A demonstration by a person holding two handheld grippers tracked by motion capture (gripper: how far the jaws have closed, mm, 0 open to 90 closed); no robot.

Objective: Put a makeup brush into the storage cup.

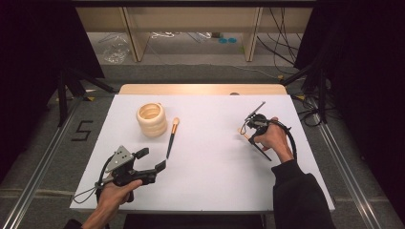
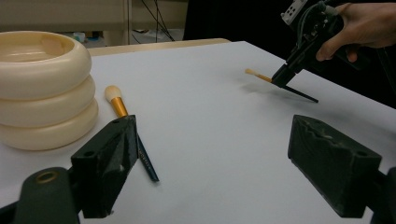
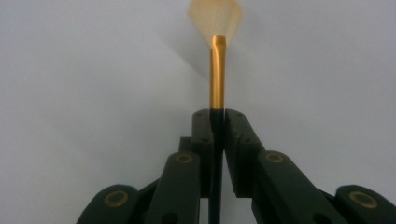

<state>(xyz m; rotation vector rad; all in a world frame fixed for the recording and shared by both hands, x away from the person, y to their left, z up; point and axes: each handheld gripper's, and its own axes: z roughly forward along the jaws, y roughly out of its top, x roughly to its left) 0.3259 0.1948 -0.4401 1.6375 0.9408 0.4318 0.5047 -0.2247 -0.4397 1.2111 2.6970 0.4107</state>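
A cream ribbed holder [image 1: 152,119] [image 2: 39,88], open at the top, stands at the back left of the white table [image 1: 210,176]. Just to its right lies a makeup brush [image 1: 172,135] [image 2: 122,114] with a gold ferrule, a pale tip and a dark handle. My left gripper [image 1: 152,160] [image 2: 219,163] hovers open near the handle end of that brush, one jaw close beside it. At the right, my right gripper [image 1: 250,137] [image 3: 218,116] is shut on a second brush [image 3: 217,84] [image 2: 259,76], a thin one with a fanned tip, held tilted just over the table.
The table's wooden back edge [image 1: 200,88] shows behind the white sheet. Beyond it are shelf legs, cables and a plastic bag [image 1: 116,51] on the floor. Black tripod legs [image 1: 64,90] stand at both back corners.
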